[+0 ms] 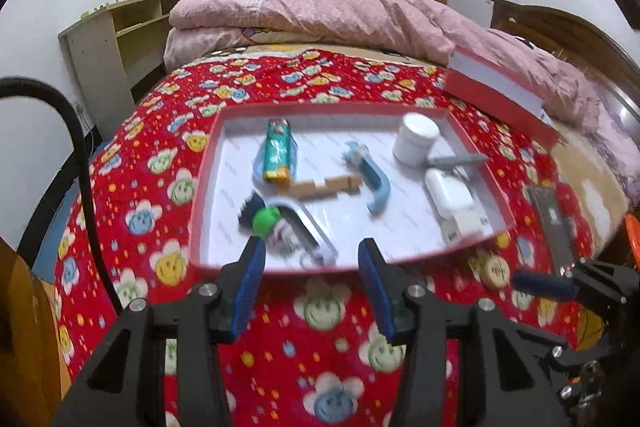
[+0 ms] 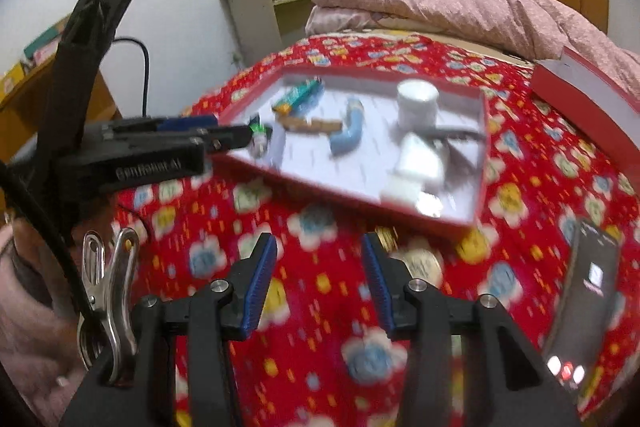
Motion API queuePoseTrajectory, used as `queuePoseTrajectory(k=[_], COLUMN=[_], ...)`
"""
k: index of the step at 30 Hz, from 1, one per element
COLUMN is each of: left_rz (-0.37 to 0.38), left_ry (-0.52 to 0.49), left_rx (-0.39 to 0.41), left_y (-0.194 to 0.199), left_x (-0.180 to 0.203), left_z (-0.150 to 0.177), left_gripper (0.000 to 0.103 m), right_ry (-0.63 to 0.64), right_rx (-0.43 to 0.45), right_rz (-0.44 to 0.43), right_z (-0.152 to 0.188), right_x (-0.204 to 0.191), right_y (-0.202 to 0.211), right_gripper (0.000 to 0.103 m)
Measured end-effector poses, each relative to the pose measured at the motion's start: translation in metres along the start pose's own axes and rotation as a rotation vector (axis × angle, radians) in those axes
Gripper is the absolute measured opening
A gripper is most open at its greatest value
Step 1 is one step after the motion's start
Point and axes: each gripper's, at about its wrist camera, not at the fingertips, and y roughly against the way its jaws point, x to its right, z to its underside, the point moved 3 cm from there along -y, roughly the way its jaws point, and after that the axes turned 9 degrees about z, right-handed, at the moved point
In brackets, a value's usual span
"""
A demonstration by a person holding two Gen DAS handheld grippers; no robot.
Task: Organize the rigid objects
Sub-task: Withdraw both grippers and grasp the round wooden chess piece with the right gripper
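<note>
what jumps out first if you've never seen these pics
The red bedspread with its cartoon flowers fills both views. On it sits a shallow red tray crowded with small things, a white jar at its far right and a blue clamp in the middle. A phone lies to the tray's right.

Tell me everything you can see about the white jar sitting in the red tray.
The white jar is a short round tub that looks like plastic, with a white lid on it, slightly wider than its body. It stands upright in the far right corner of the red tray, on the tray's white floor. A grey pen-like object lies right beside its base, and a white charger block sits just nearer; contact is unclear through the blur. No label shows. Neither gripper touches it.
</note>
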Motion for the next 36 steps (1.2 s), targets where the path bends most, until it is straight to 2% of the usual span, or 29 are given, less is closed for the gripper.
queuePoseTrajectory(k=[7, 11, 17, 25, 34, 35, 36], left_rz=[0.0, -0.002, -0.032, -0.045, -0.024, -0.021, -0.018], left_ry=[-0.021, -0.03, -0.056, -0.089, -0.085, -0.086, -0.088], left_rx=[-0.026, -0.037, -0.07, -0.103, -0.098, -0.098, -0.098], left_y=[0.004, 0.006, 0.0, -0.015, -0.022, -0.023, -0.024], left_x=[0.008, 0.013, 0.026, 0.045, 0.049, 0.049, 0.05], left_z=[0.026, 0.036, 0.045, 0.053, 0.052, 0.052, 0.052], left_gripper=[0.051, 0.051, 0.051, 0.051, 0.051, 0.051, 0.051], right_ry=[-0.007, -0.047, -0.002, 0.032, 0.02, 0.016, 0.012], right_rx=[-0.025, -0.032, -0.006, 0.016, 0.006, 0.009, 0.013], right_rz=[0.035, 0.071, 0.177, 0.21, 0.222, 0.221, 0.22], right_z=[0.043, 0.053, 0.051, 0.042, 0.029, 0.029, 0.029], right_x=[0.016, 0.027, 0.032, 0.031, 0.033, 0.034, 0.034], right_y=[0.019, 0.015, 0.001, -0.019, -0.041, -0.041, -0.041], right_gripper=[0.045, 0.045, 0.045, 0.045, 0.045, 0.043, 0.034])
